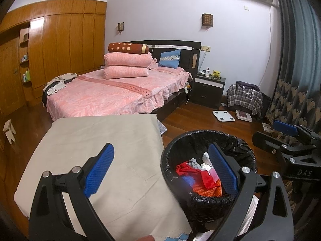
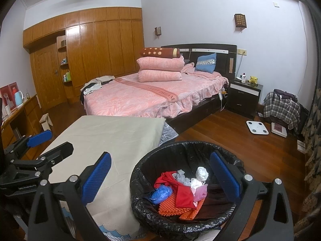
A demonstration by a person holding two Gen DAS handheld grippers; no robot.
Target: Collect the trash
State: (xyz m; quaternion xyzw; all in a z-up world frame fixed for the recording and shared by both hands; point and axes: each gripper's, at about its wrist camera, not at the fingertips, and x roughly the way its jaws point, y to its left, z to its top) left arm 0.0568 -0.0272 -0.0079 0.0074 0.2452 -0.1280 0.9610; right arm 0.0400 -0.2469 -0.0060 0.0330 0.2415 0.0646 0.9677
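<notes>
A black trash bin lined with a black bag stands beside a table; it also shows in the right wrist view. Inside lie a red wrapper, a blue crumpled bag, an orange textured piece, white paper balls and a pink scrap. My left gripper is open and empty, spanning the table edge and bin rim. My right gripper is open and empty above the bin. Each gripper shows in the other's view: the right, the left.
The table wears a beige cloth. A pink bed stands behind it, with a dark nightstand. White scales lie on the wood floor. A plaid-draped chair and curtain are to the right, wardrobes to the left.
</notes>
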